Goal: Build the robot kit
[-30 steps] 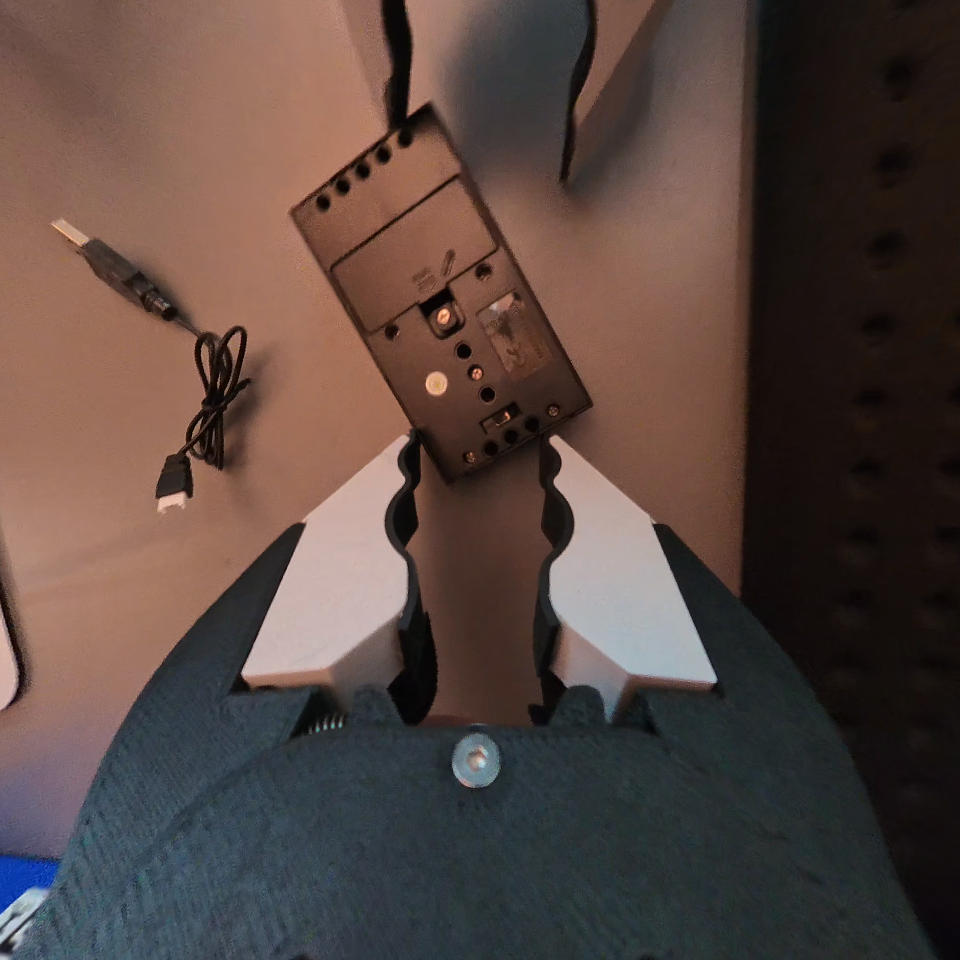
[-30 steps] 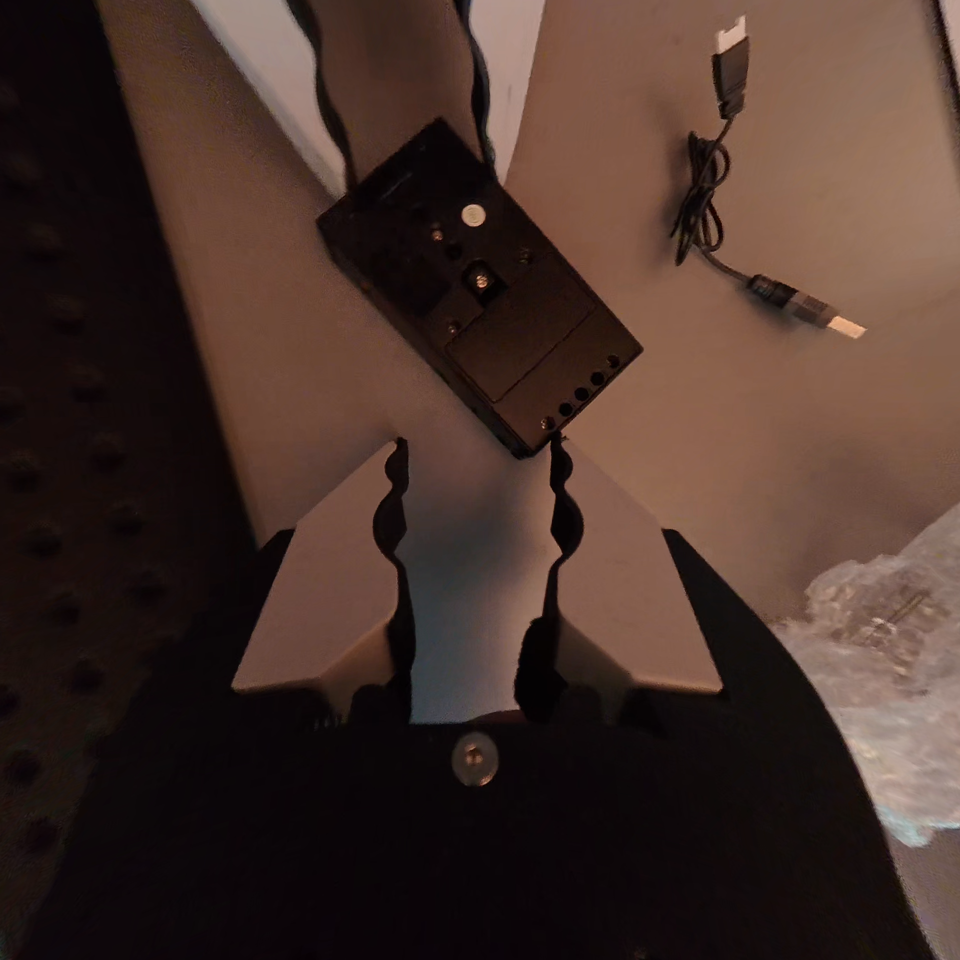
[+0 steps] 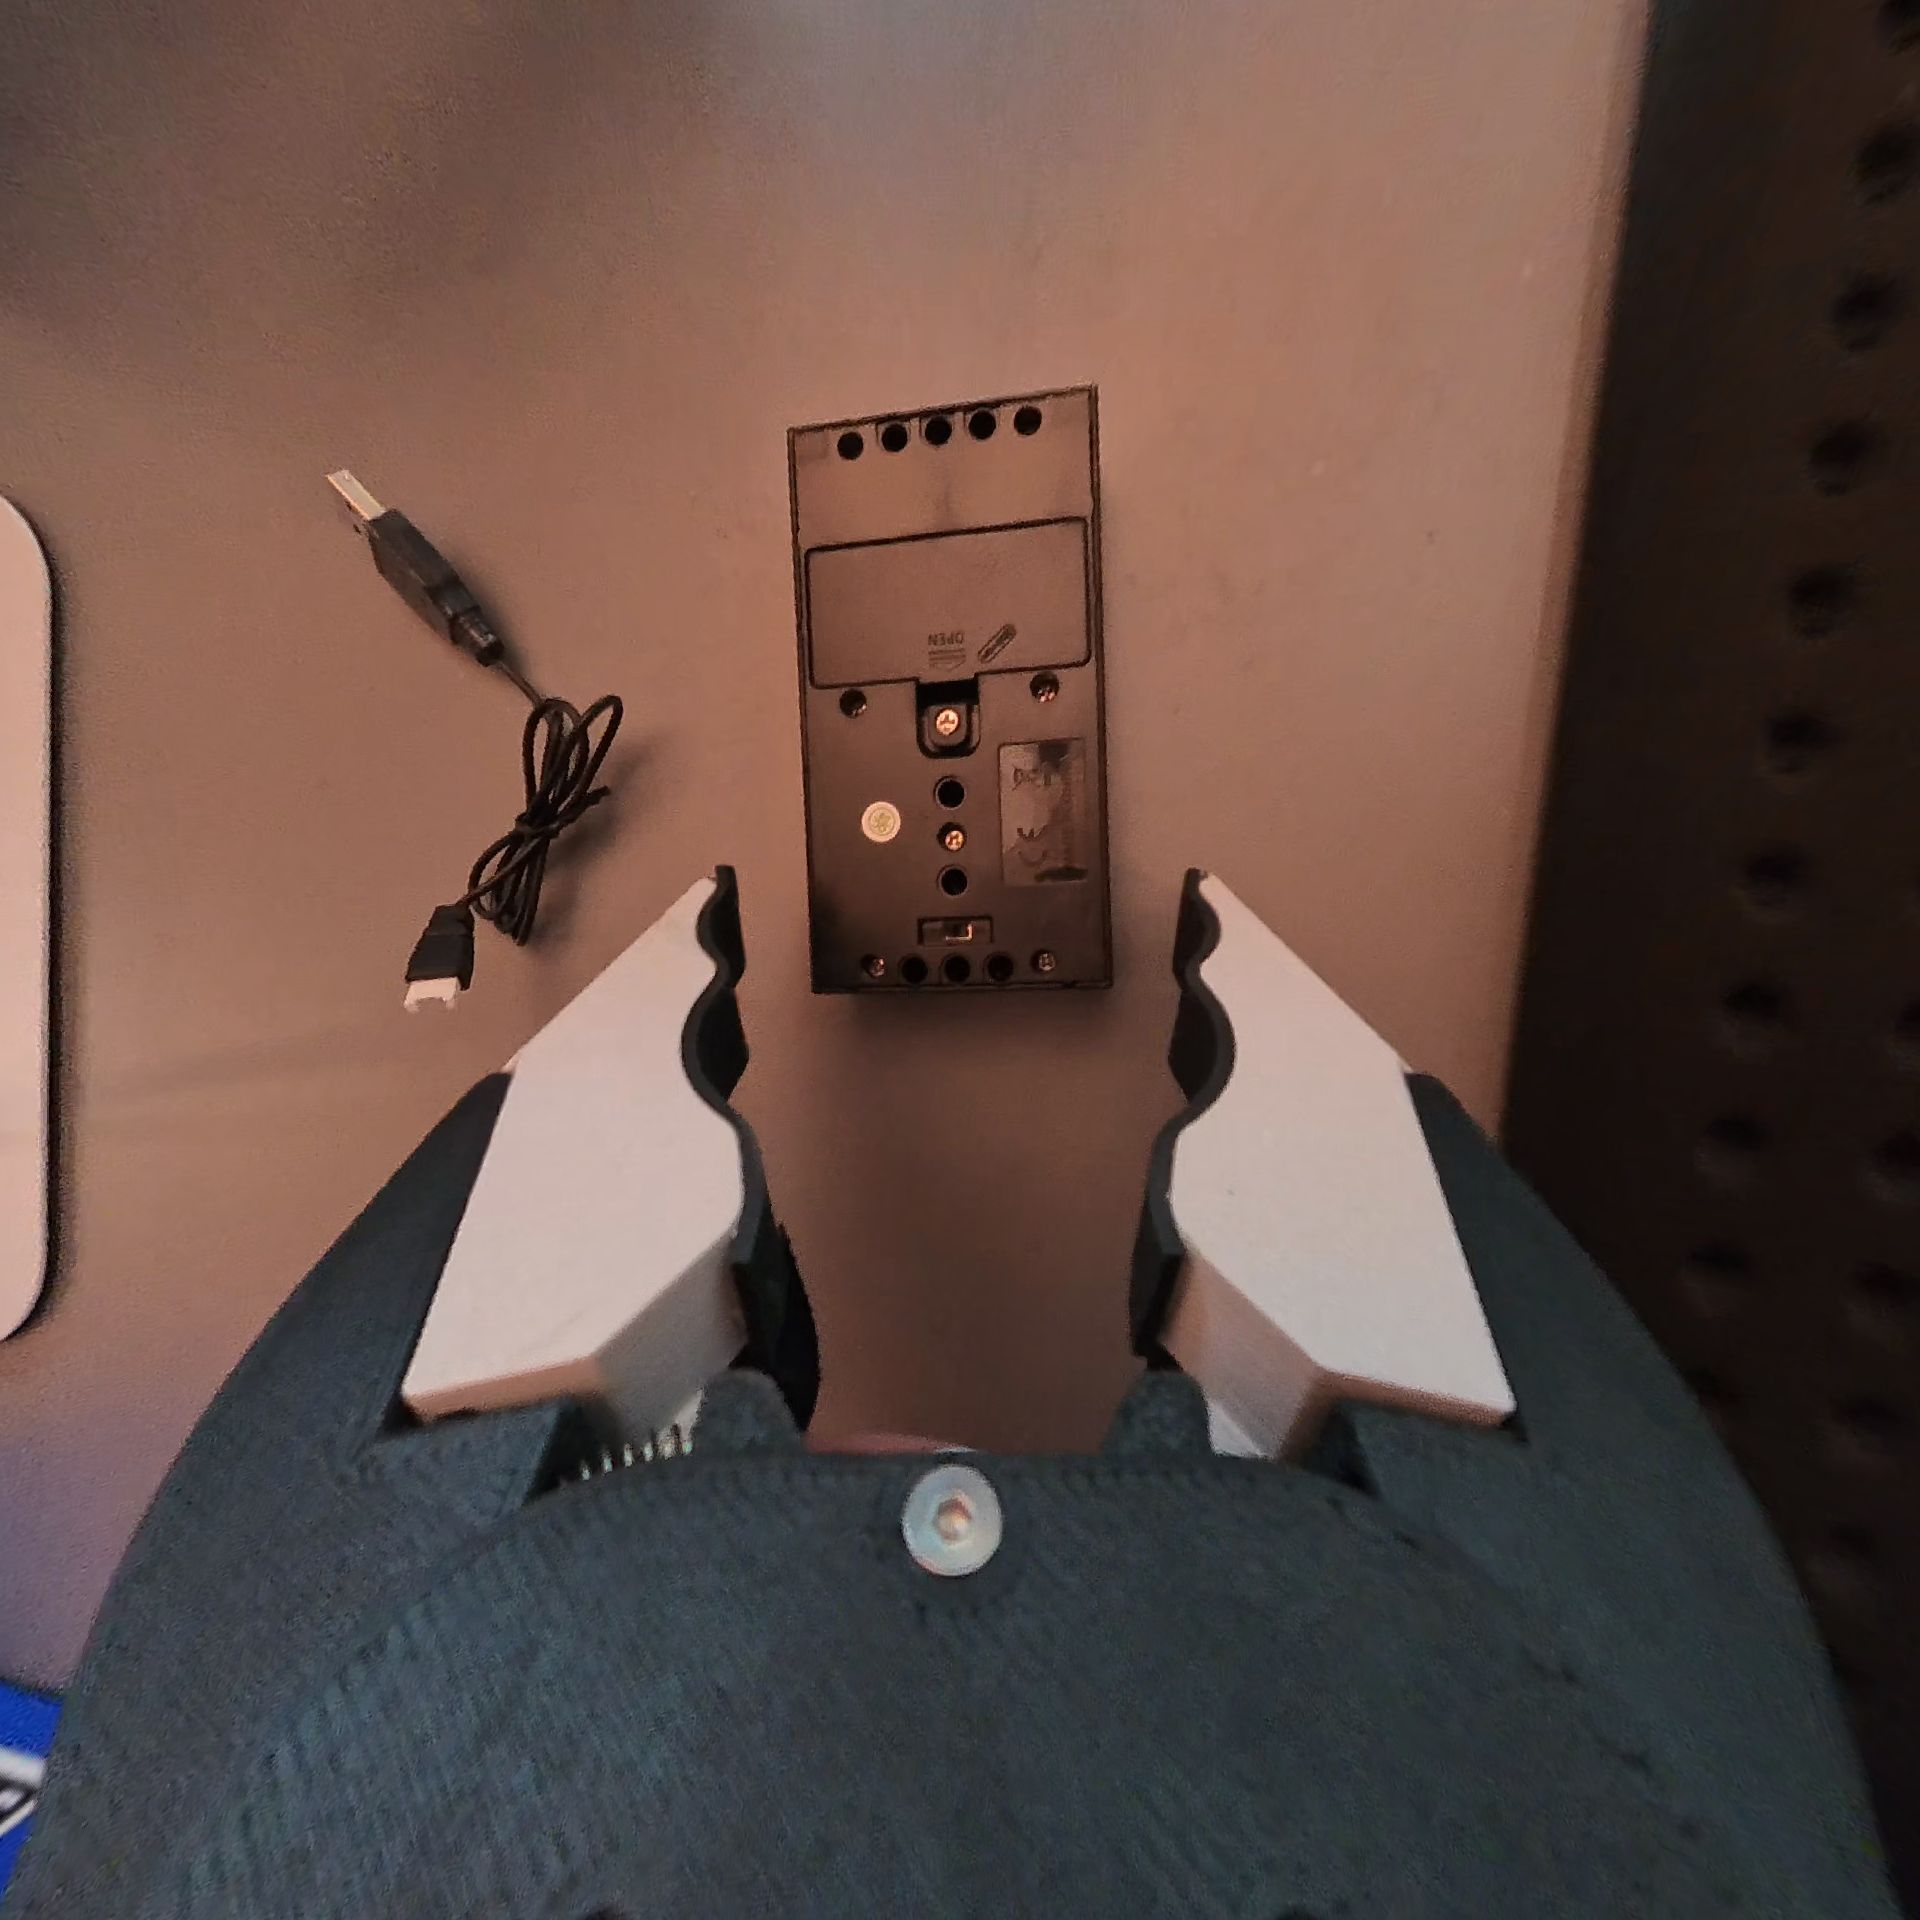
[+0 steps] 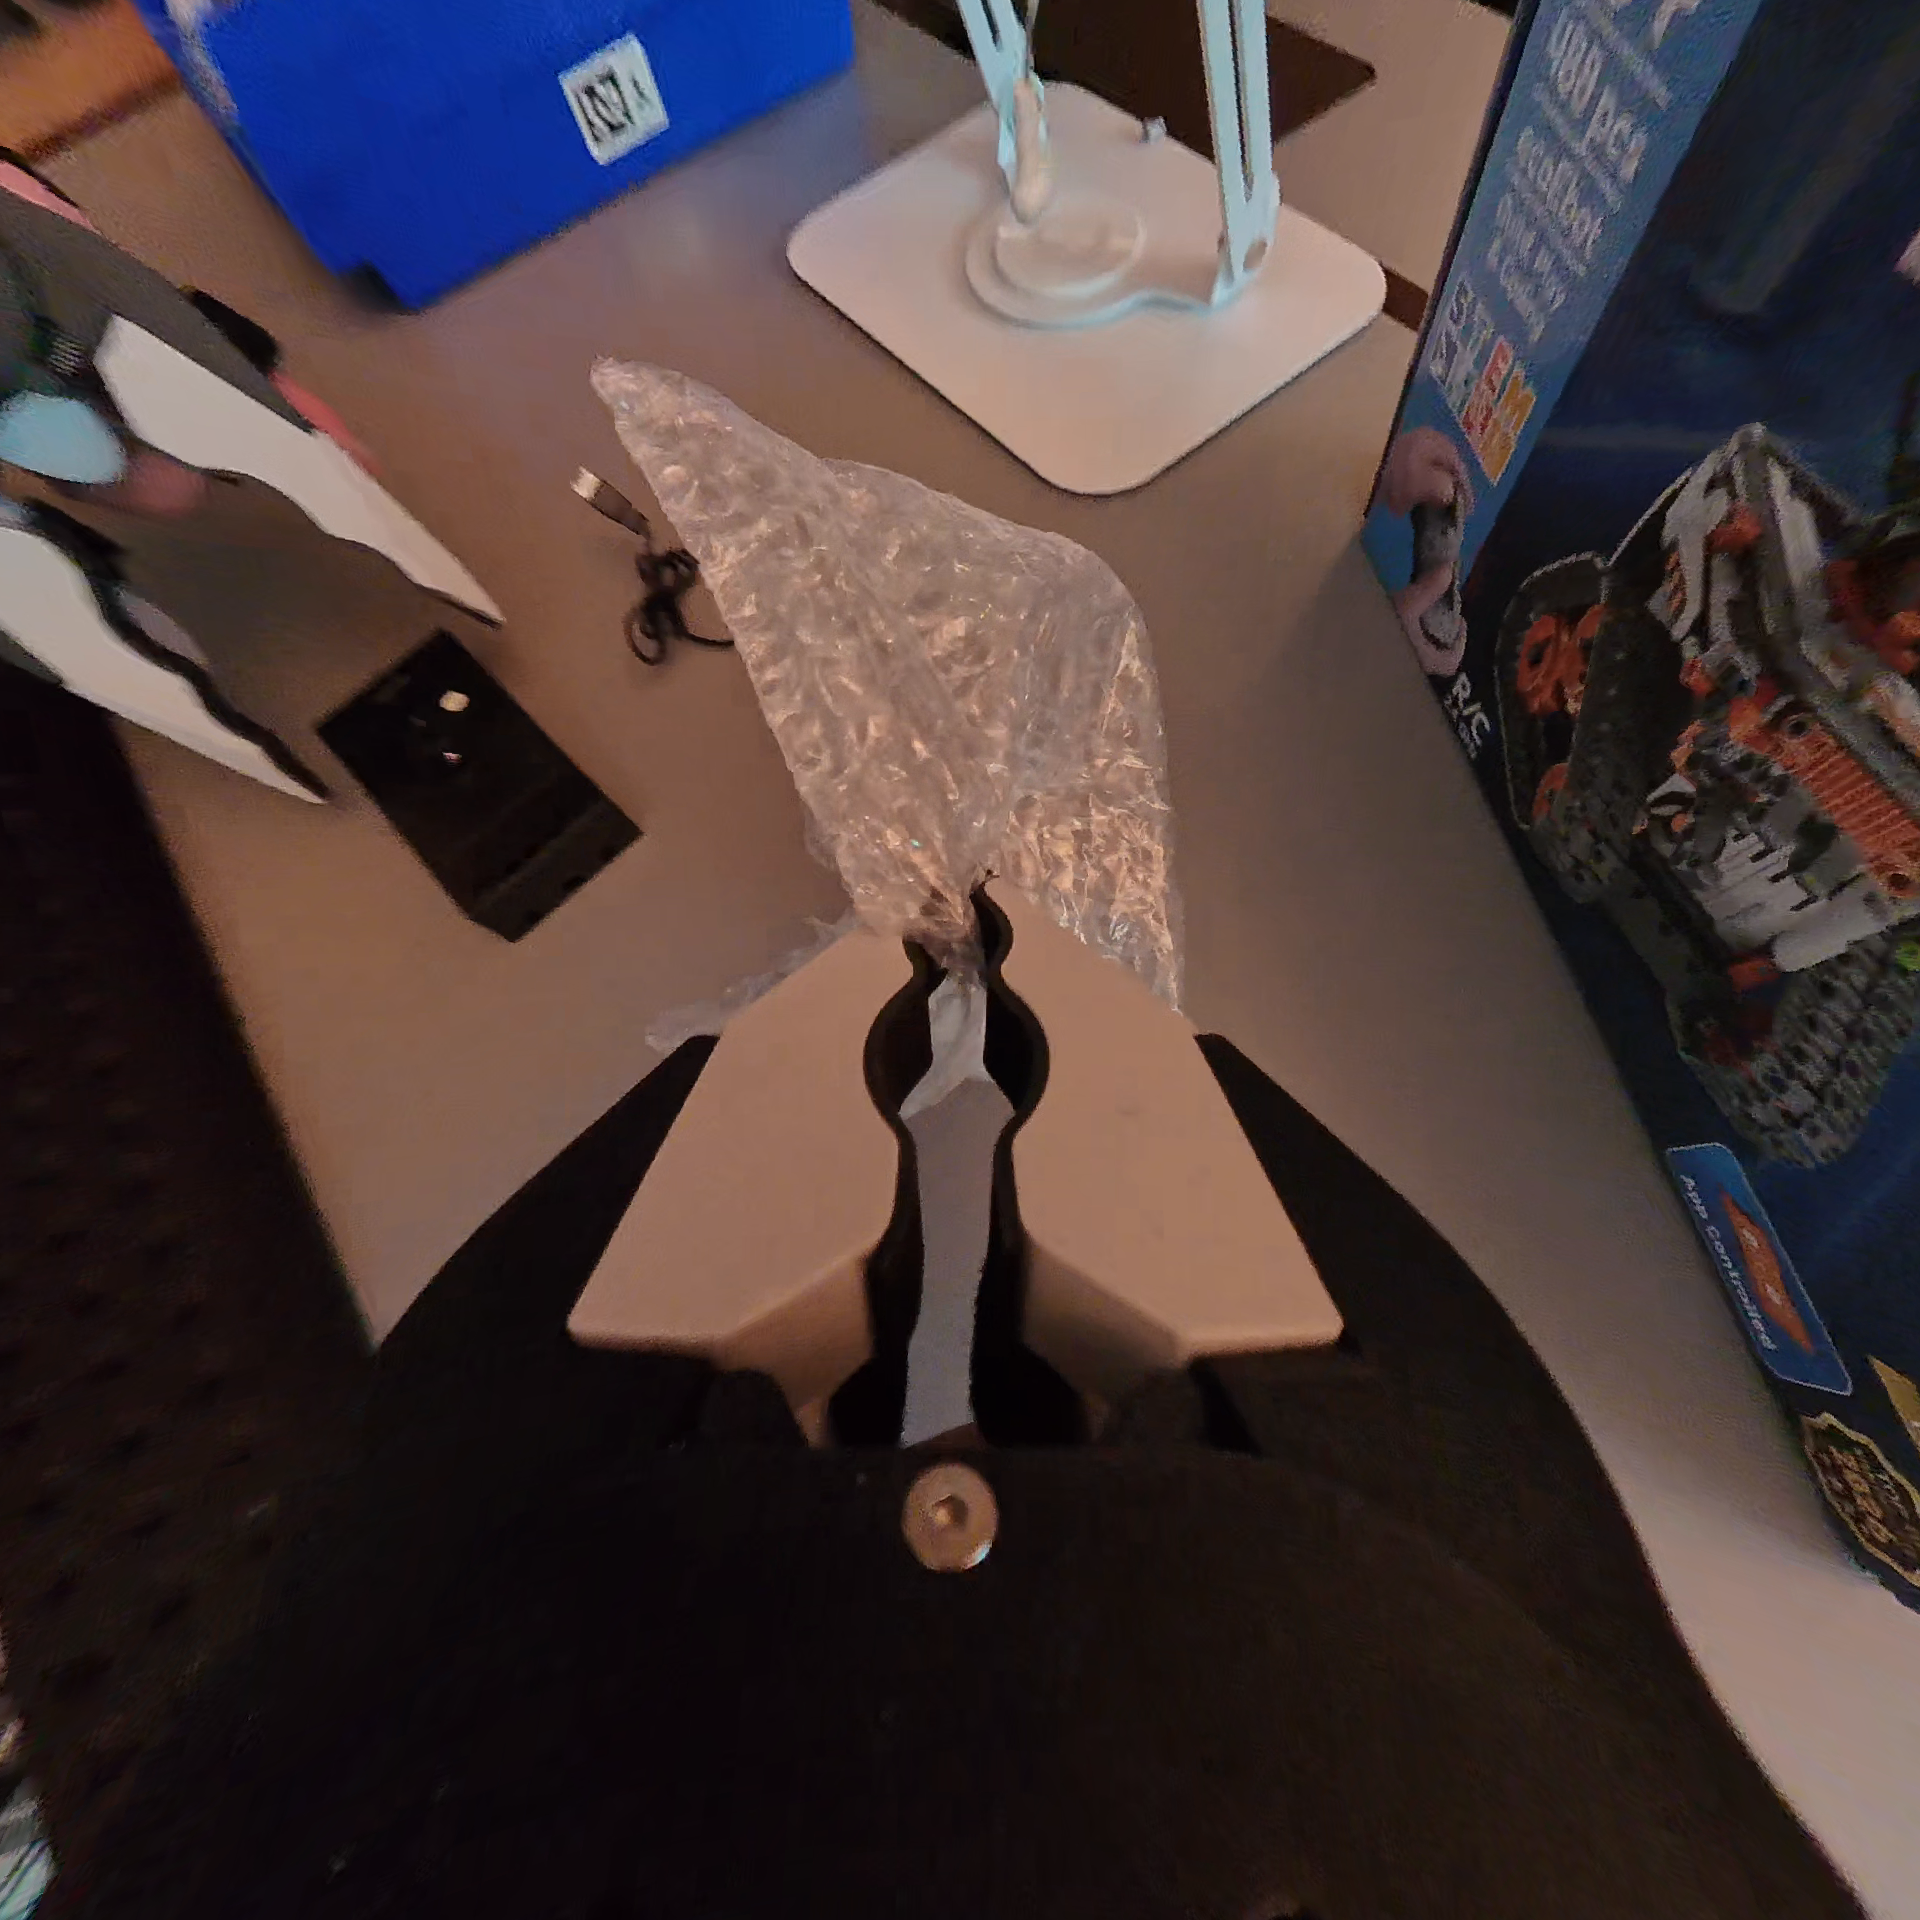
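- Worktop [image 3: 1247,260]: I see a pale, flat surface that carries everything listed below; a dark perforated panel [image 3: 1766,935] borders it on the right in my left wrist view.
- Toy box [image 4: 1683,727]: stands upright at the right edge of my right wrist view, dark blue with a printed vehicle picture.
- Blue bin [image 4: 499,125]: sits at the far left of the worktop, well apart from both tools.
- Lamp base [image 4: 1091,384]: a white square plate with rounded corners, beyond the wrap.
- Bubble wrap [image 4: 914,665]: a crumpled clear sheet, lifted off the worktop and hanging from the right tool.
- Right tool [image 4: 961,935]: my fingers are closed together, clamped on the near edge of the bubble wrap.
- Left tool [image 3: 956,904]: my fingers stand wide apart and hold nothing; the tips flank the near end of the black box without touching it.
- Black box [image 3: 951,691]: lies flat on the worktop, underside up, with a hatch, screws and round holes showing. It lies straight ahead of the left tool.
- Cable [image 3: 499,727]: a black USB lead with a knotted middle, lying just left of the black box, apart from it.
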{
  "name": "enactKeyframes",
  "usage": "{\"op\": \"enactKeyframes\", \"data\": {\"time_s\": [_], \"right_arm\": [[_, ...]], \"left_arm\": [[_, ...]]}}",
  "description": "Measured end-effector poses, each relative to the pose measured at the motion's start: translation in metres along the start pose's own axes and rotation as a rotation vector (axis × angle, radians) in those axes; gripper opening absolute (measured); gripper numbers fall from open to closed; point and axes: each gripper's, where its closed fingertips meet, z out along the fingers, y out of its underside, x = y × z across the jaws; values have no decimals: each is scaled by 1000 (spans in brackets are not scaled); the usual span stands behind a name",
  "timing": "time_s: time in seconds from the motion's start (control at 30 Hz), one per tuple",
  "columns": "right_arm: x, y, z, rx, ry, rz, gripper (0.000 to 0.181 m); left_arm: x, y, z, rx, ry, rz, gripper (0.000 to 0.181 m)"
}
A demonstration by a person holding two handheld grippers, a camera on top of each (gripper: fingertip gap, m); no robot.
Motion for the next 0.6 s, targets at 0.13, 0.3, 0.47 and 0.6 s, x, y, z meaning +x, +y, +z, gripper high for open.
{"op": "enactKeyframes", "data": {"time_s": [0.13,0.3,0.47,0.6], "right_arm": [[-1,-27,-51,77,-38,-1,0],[37,-72,-148,191,87,-18,0],[102,-111,-247,284,275,-12,0],[175,-116,-283,259,395,41,0]], "left_arm": [[2,-1,4,-1,25,5,81],[3,4,14,-34,41,11,75],[4,3,15,-10,47,1,63],[4,4,15,-31,60,-21,63]]}}
